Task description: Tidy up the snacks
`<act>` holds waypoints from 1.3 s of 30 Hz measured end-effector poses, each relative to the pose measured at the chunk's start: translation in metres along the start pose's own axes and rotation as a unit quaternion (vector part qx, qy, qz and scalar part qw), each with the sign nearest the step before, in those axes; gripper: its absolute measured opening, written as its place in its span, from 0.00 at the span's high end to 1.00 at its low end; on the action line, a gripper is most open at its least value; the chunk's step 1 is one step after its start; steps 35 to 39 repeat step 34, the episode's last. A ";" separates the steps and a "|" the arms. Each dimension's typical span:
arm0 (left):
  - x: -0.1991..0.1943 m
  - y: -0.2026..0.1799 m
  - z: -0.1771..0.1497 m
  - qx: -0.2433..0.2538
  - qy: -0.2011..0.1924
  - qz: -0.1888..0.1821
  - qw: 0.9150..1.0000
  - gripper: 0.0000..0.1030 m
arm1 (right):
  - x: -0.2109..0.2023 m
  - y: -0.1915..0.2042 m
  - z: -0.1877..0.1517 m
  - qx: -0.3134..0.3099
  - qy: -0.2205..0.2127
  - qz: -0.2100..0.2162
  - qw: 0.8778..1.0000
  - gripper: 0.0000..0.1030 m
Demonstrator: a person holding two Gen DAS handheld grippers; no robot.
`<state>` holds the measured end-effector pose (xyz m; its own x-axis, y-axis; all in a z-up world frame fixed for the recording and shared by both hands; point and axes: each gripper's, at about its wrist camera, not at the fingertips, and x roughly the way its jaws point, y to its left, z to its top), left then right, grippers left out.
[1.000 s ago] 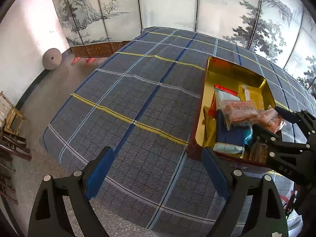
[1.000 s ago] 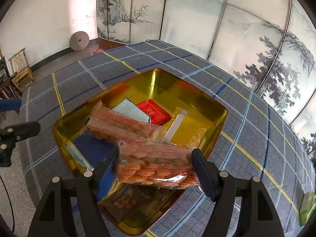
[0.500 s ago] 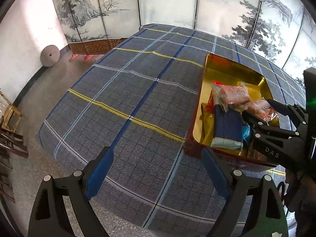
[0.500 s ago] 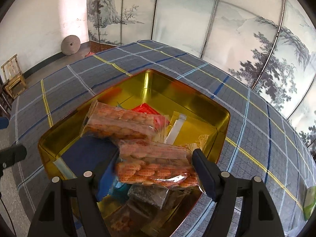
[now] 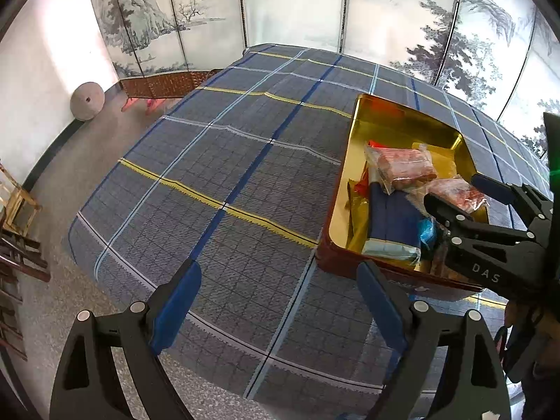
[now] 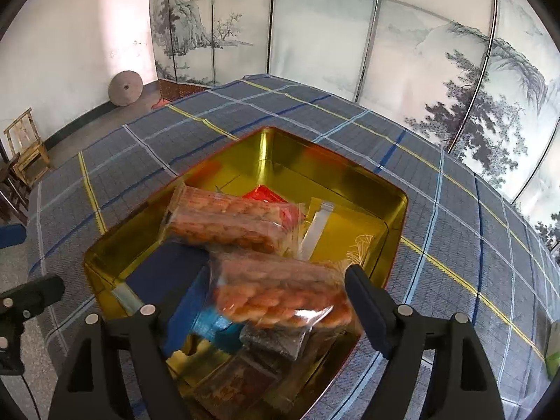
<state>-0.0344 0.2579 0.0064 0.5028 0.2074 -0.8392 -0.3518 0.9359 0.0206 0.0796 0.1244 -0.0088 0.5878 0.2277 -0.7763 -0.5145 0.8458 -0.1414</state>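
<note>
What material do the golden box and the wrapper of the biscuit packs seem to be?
The golden box looks like metal, polished gold inside: its walls mirror the snacks. The biscuit pack wrapper seems thin clear plastic: glossy, crinkled, biscuits visible through it.

"DAS" in white on the right tongs (image 5: 490, 196)

The tin (image 6: 395, 210) stands on the tablecloth (image 5: 217, 182), toward its right side in the left wrist view. Inside the tin, two biscuit packs lie on top of the other snacks: the rear biscuit pack (image 6: 227, 220) behind, the front biscuit pack (image 6: 280, 290) before it. The folding screen (image 5: 297, 7) stands behind the table.
</note>
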 end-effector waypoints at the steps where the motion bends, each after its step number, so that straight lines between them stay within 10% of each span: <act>1: -0.001 -0.001 0.000 0.001 0.000 0.000 1.000 0.14 | -0.004 -0.001 0.000 0.002 -0.003 0.002 1.000 0.21; 39: -0.022 -0.049 -0.005 0.040 -0.015 -0.026 0.999 0.14 | -0.054 -0.029 -0.050 0.066 0.011 -0.005 0.998 0.20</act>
